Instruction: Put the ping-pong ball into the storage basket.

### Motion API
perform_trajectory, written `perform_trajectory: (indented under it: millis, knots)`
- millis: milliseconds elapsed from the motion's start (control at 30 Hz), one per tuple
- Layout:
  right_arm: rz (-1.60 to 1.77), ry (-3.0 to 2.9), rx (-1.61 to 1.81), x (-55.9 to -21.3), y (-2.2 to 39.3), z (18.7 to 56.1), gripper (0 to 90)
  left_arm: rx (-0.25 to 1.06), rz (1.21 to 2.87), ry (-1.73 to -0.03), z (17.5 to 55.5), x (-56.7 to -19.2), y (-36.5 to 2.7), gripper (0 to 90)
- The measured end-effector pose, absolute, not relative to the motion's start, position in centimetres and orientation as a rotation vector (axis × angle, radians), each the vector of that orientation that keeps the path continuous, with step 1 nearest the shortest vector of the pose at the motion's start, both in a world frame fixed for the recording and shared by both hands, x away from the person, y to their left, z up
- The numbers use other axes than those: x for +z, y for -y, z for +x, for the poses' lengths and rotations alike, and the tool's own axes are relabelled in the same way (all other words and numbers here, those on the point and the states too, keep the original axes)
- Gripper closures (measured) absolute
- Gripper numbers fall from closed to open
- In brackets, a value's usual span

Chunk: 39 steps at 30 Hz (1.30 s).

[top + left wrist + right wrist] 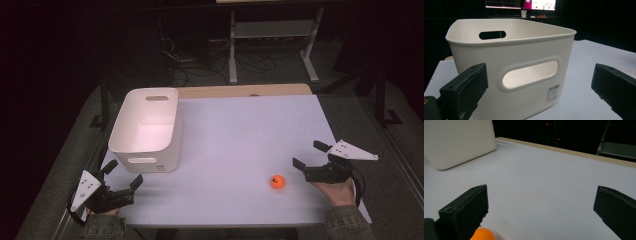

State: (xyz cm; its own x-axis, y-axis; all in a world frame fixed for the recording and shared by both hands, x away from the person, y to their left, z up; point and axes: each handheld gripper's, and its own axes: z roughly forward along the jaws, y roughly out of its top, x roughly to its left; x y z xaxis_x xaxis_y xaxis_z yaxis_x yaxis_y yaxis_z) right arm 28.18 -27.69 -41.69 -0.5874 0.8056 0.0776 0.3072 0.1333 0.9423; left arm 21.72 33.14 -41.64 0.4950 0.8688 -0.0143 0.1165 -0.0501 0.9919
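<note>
Both grippers gape empty: right gripper [311,155] near orange ball [277,181].

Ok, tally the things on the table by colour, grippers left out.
White: 1, the bin
Orange: 1, the ball
Total: 2, both on the table
</note>
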Motion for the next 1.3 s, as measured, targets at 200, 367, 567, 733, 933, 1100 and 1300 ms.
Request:
perform_trajectory:
  millis: [200, 367, 567, 733, 933, 1100, 1300]
  knots:
    - [1.068, -1.967, 1.472, -41.4, 27.6, 28.1, 0.0, 0.769, 1.511, -0.892, 21.7, -41.6, -33.1, 0.2]
    - [1.099, -1.997, 1.463, -41.6, 27.4, 28.3, 0.0, 0.77, 1.507, -0.885, 21.6, -41.6, -33.1, 0.2]
    - [1.102, -2.035, 1.447, -41.6, 27.1, 28.3, 0.0, 0.755, 1.514, -0.889, 21.7, -41.6, -33.0, 0.3]
    - [1.096, -2.066, 1.435, -41.5, 26.9, 28.3, 0.0, 0.751, 1.516, -0.892, 21.8, -41.6, -32.9, 0.2]
    - [1.081, -2.106, 1.417, -40.9, 26.8, 28.5, 0.0, 0.757, 1.516, -0.893, 21.8, -41.6, -32.9, 0.2]
    - [1.045, -2.157, 1.386, -40.0, 26.4, 29.1, 0.0, 0.758, 1.516, -0.893, 21.8, -41.6, -32.9, 0.2]
    - [1.021, -2.183, 1.383, -39.3, 26.1, 29.5, 0.0, 0.75, 1.523, -0.895, 21.8, -41.6, -32.9, 0.2]
